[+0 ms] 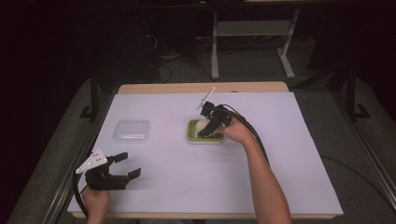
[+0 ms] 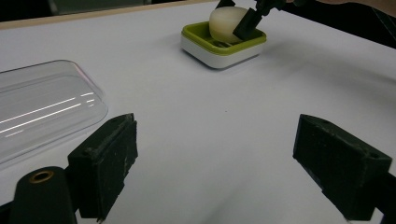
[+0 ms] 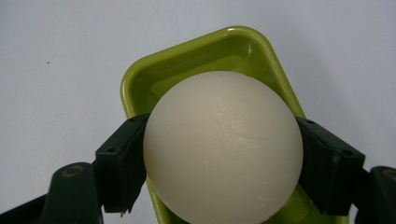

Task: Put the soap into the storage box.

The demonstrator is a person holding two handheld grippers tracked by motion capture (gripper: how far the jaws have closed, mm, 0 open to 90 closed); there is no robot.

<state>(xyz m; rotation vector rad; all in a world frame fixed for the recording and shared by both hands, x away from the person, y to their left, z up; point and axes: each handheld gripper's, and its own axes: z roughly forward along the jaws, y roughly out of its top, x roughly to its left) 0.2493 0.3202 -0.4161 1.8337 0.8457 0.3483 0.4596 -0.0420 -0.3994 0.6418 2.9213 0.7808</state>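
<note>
The right gripper (image 1: 208, 127) pinches the cream soap (image 3: 223, 147) directly above the green dish (image 3: 187, 65) (jaws pressing both sides), while the left gripper (image 1: 122, 166) sits spread, well apart.

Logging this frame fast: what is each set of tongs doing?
Left tongs: open, empty.
Right tongs: shut on the soap over the green dish.

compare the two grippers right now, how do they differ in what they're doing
The right gripper is shut on the white soap, one jaw on each side; the left gripper is open and holds nothing. The right gripper reaches into the green soap dish mid-table; the left gripper sits near the table's front-left edge, short of the clear lid. Both are black, two-jawed and hand-held.
</note>
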